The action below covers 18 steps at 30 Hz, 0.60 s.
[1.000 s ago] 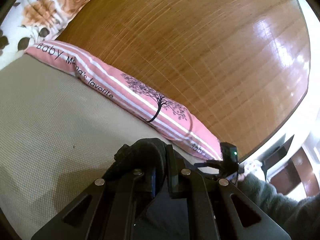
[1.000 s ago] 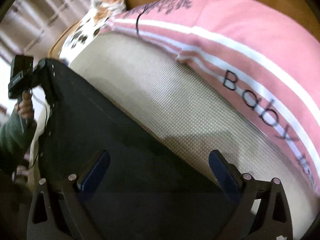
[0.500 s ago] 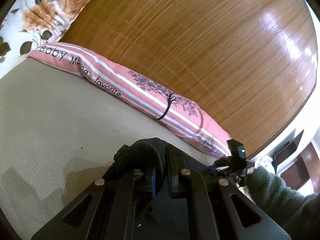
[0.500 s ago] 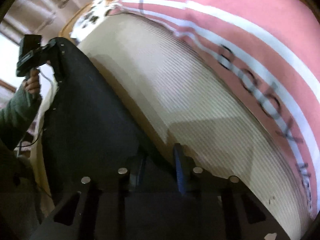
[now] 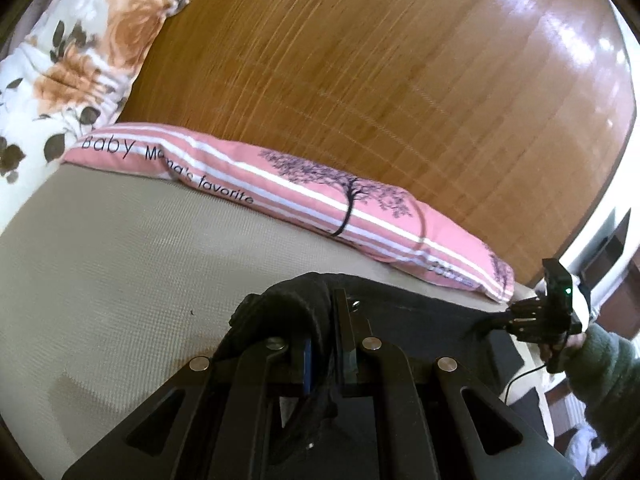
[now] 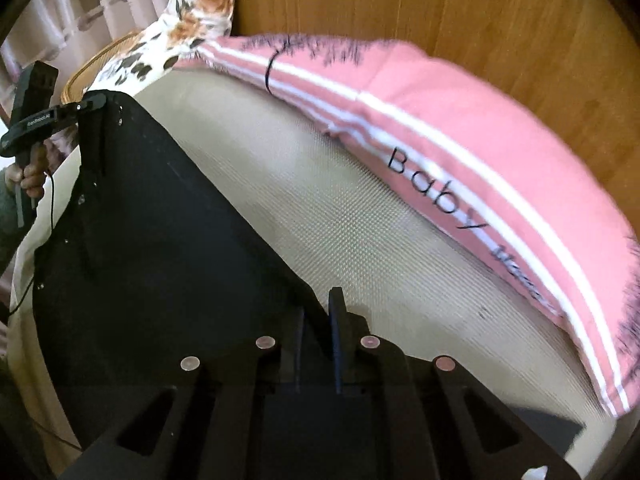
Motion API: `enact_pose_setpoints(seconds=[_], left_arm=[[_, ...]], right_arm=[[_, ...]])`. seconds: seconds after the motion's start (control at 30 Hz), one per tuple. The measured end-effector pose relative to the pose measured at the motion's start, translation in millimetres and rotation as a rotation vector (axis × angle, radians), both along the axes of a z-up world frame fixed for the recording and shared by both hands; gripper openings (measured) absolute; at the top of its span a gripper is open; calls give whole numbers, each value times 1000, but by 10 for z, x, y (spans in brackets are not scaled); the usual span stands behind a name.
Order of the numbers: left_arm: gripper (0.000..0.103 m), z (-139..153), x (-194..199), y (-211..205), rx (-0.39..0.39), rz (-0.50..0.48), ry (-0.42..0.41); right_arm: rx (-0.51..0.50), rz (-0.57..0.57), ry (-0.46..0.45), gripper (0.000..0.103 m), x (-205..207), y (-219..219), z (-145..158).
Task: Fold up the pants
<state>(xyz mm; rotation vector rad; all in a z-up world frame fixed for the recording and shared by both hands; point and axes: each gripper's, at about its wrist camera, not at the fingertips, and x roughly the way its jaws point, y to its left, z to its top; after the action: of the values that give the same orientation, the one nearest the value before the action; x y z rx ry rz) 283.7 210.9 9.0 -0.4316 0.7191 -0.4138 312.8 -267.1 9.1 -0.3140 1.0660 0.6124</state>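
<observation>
The black pants (image 6: 152, 248) are stretched flat between my two grippers over the beige bed sheet (image 6: 360, 216). My left gripper (image 5: 324, 320) is shut on a bunched corner of the pants (image 5: 288, 304). My right gripper (image 6: 320, 320) is shut on the pants' edge. In the left wrist view the right gripper (image 5: 536, 316) shows at the far right, holding the other end of the pants (image 5: 420, 320). In the right wrist view the left gripper (image 6: 92, 102) shows at upper left, gripping the cloth.
A long pink striped pillow (image 5: 304, 188) lies along the wooden headboard (image 5: 360, 60). A floral pillow (image 5: 64, 64) sits at the bed's far corner. Curtains (image 6: 92, 8) hang beyond the bed.
My right gripper was open over the pants' edge and has shut on it. The left gripper kept its hold and the pants have been pulled taut and lifted a little.
</observation>
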Motion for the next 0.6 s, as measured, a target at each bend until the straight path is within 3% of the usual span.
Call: enact_pose_setpoints(seconds=[0.23,0.4,0.6], left_arm=[[8,236,-582,22,10,-76,-49],[8,256,-1147,16,31,-149,-27],[8,28,-1609,18,72,-199,65]], right_arm=[[-22,-59,-27,8,-881,-8,287],[10,-127,22,8,-1468,-46,162],[71,-204,106,7,-1942,-70,-121]])
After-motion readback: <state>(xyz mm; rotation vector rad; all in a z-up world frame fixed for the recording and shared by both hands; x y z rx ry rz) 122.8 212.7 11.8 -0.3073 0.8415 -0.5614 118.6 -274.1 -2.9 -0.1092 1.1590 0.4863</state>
